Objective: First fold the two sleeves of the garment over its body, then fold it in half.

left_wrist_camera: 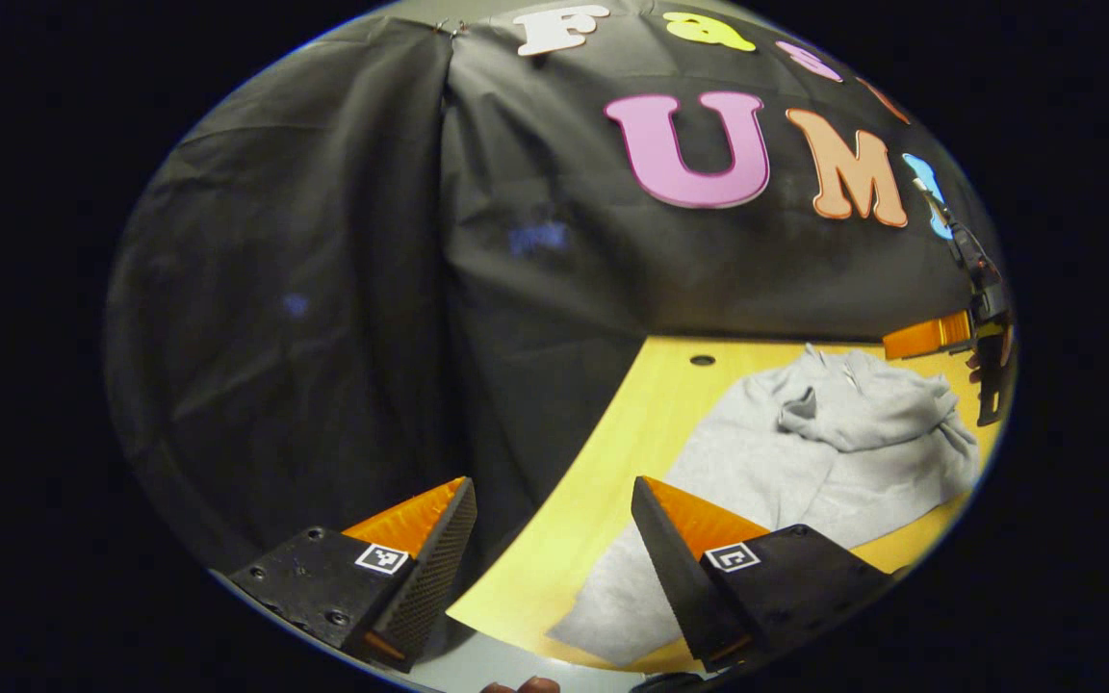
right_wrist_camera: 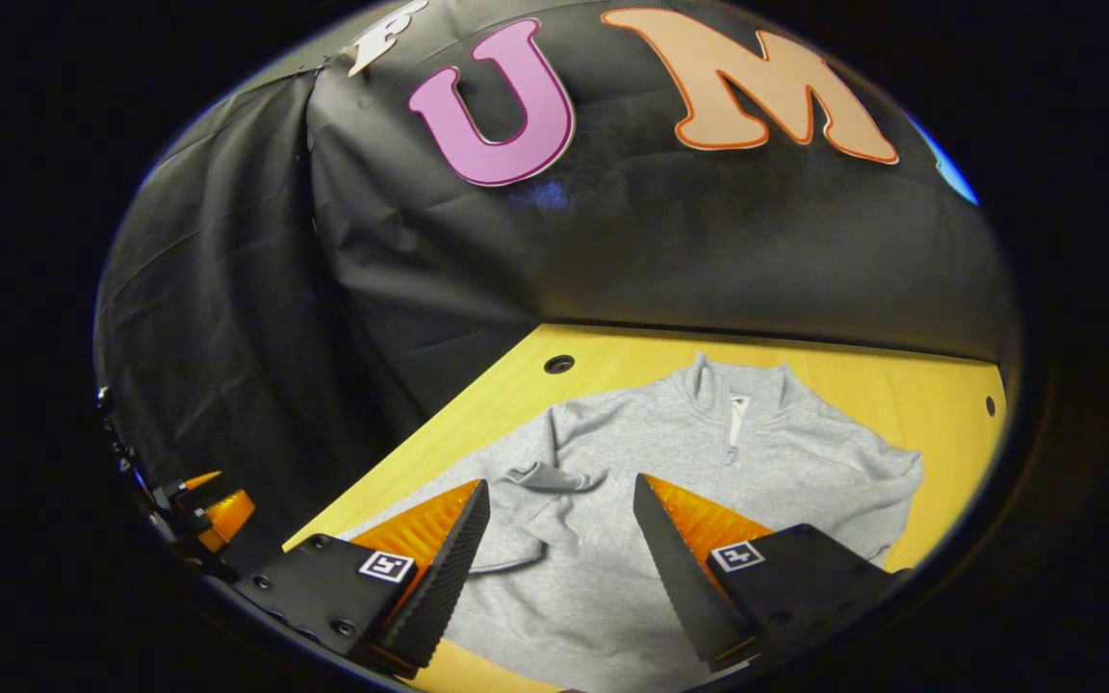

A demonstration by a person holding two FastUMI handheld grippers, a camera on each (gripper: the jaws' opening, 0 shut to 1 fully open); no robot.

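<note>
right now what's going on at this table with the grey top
A person holds a gripper in each hand above a grey sweatshirt lying on a yellow table. Both the left gripper and the right gripper are open and hold nothing. The sleeves look already folded over the body; the fold in half is not yet done.

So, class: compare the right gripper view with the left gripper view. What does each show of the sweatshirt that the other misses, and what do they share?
Right gripper view: the grey sweatshirt seen front-on, with its collar zip and a second table hole. Left gripper view: the right gripper beyond the sweatshirt, and the table's near edge. Both: the sweatshirt on the yellow table, a table hole, and open fingers holding nothing.
</note>
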